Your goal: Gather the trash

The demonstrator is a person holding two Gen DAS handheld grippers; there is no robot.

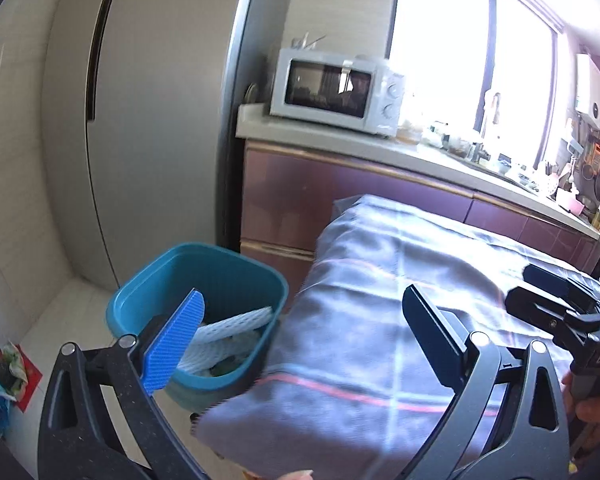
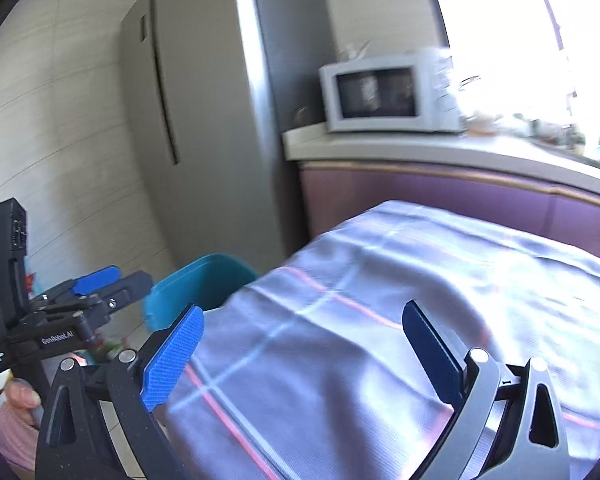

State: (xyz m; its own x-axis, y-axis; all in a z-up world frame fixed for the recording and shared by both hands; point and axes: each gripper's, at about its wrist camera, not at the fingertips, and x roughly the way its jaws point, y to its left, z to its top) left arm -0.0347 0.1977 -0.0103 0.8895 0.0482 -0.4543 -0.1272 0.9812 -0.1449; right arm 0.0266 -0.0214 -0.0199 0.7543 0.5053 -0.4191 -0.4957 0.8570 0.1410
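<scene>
Holding white foam netting: rounded teal plastic bin (image 1: 204, 280).

Teal bin (image 1: 220, 280), grey cloth (image 1: 380, 320) with pink-and-white checks, white microwave (image 1: 336, 90).

Grey fridge (image 1: 148, 128), white microwave (image 1: 336, 88) on counter (image 1: 380, 148), purple cabinets (image 1: 320, 188), bright window (image 1: 472, 52)

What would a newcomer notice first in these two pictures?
The teal bin on the floor, left of the cloth-covered table, holds white foam netting. Both grippers are open with nothing between the jaws: the left gripper hangs over the table edge beside the bin, the right gripper over the checked cloth. Behind, a white microwave stands on the counter beside a tall grey fridge.
</scene>
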